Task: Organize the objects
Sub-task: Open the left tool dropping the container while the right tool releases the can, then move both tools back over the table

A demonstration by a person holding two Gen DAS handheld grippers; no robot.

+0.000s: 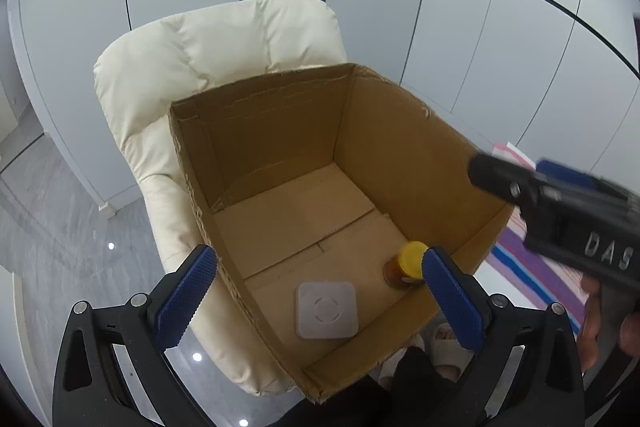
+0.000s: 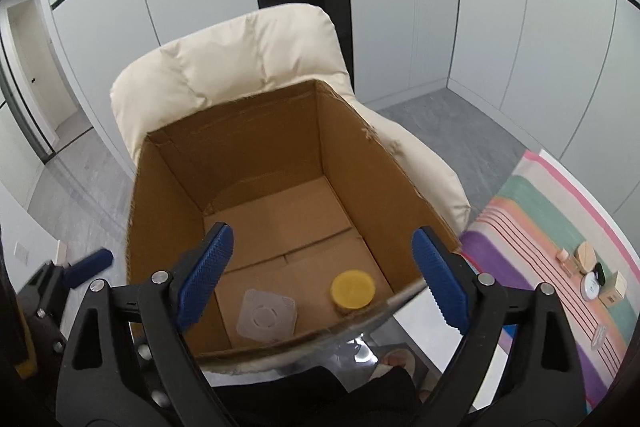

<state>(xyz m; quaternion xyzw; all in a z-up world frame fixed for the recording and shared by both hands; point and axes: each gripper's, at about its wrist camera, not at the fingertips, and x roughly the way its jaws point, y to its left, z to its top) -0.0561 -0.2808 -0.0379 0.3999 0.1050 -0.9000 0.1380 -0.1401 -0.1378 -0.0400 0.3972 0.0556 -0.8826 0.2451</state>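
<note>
An open cardboard box (image 1: pixel 400 147) (image 2: pixel 168 187) sits on a cream padded chair (image 1: pixel 192 67) (image 2: pixel 240 63). On its floor lie a white square pad (image 1: pixel 326 309) (image 2: pixel 266 317) and a jar with a yellow lid (image 1: pixel 410 261) (image 2: pixel 353 289). My left gripper (image 1: pixel 320 299) is open and empty above the box's near left corner. My right gripper (image 2: pixel 322 279) is open and empty above the near side of the box. The right gripper's body also shows in the left wrist view (image 1: pixel 560 211), blurred, over the box's right wall.
A striped cloth (image 2: pixel 552 227) (image 1: pixel 532 267) lies to the right and holds several small items: a round tin (image 2: pixel 592 287), a small box (image 2: pixel 614 291) and a wooden piece (image 2: pixel 586 255). Grey floor and white wall panels surround the chair. Slippered feet (image 1: pixel 440 347) stand below the box.
</note>
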